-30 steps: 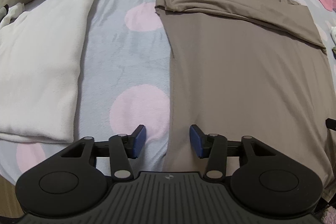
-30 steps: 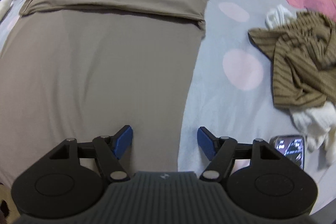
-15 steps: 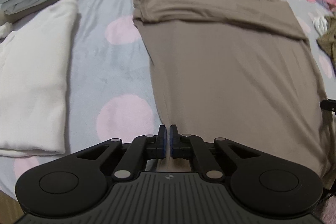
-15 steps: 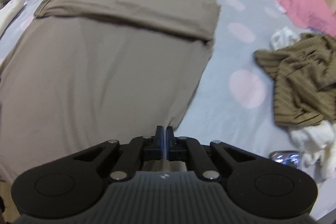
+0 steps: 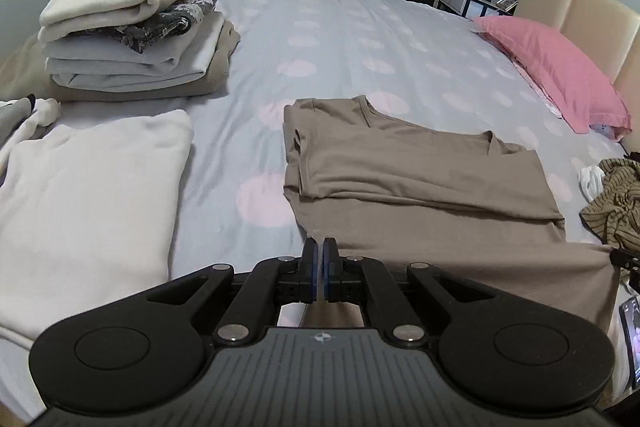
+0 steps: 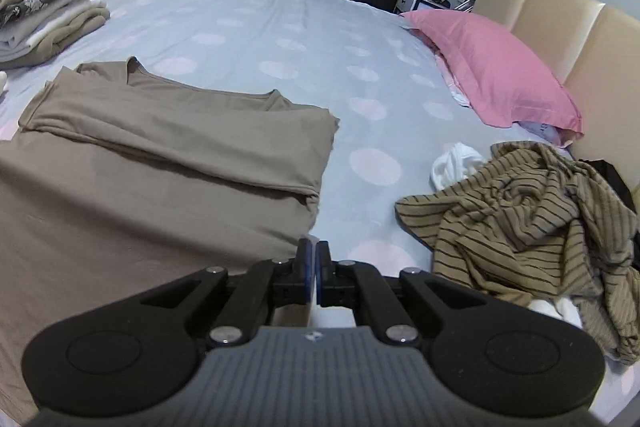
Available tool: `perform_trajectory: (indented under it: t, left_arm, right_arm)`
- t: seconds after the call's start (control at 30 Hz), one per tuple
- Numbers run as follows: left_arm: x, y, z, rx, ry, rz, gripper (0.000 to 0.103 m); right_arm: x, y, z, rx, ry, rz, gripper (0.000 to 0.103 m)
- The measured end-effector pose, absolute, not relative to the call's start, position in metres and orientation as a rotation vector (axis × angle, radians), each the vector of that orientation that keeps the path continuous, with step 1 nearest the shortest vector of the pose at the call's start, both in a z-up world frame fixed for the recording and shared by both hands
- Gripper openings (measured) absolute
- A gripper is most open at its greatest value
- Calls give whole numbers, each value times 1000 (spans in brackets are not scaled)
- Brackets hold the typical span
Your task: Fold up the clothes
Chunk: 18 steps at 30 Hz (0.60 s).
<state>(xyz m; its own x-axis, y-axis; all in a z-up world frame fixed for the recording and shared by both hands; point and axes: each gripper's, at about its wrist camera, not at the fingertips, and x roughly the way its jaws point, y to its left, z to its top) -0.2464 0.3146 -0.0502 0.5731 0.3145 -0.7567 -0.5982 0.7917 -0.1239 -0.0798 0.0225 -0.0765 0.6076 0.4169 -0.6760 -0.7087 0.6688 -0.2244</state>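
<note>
Shirt hem corners pinched by left gripper and right gripper; uneven lifting could skew the fold.

bed | on it: brown shirt, folded stack, white garment, pink pillow, striped garment

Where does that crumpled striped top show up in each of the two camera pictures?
Left wrist view: striped top sits at the far right edge, partly cut off.
Right wrist view: striped top fills the right side, near the gripper.
Shared landmark: pink pillow by the headboard.
</note>
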Motion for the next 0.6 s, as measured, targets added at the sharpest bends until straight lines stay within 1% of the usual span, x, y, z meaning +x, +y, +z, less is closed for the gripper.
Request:
perform_trajectory:
  t: [0.1, 0.2, 0.23, 0.27, 0.3, 0.33, 0.37, 0.5, 0.53, 0.57, 0.6]
  left_arm:
    - [-243, 317, -58, -386, 825, 563, 1]
    - [-241, 320, -66, -382, 855, 574, 3]
    - [-240, 320, -68, -380, 865, 578, 4]
    - [-239, 321, -71, -378, 874, 582, 4]
    - [-238, 322, -74, -377, 884, 586, 9]
    - [-237, 321, -75, -369, 892, 583, 14]
    - [-237, 316, -74, -347, 895, 562, 16]
    - [-235, 297, -71, -257, 904, 482, 21]
    - [-235, 292, -71, -235, 906, 461, 24]
    - [-235, 287, -70, -213, 907, 441, 26]
    - [-234, 283, -69, -190, 909, 421, 32]
  right_arm:
    - [-76, 31, -88, -531, 664, 697, 2]
    - [-77, 35, -98, -568, 676, 688, 6]
    - [-78, 35, -101, -578, 677, 681, 11]
    - [-79, 36, -104, -589, 678, 673, 20]
    - [-79, 35, -105, -591, 678, 664, 26]
    - [-78, 34, -106, -590, 678, 655, 36]
    - [-79, 33, -105, -590, 673, 651, 38]
    - [-88, 29, -100, -609, 640, 662, 40]
    - [-92, 29, -100, -630, 622, 674, 40]
    - [-97, 30, -99, -654, 602, 687, 43]
    - [-102, 31, -99, -679, 582, 699, 47]
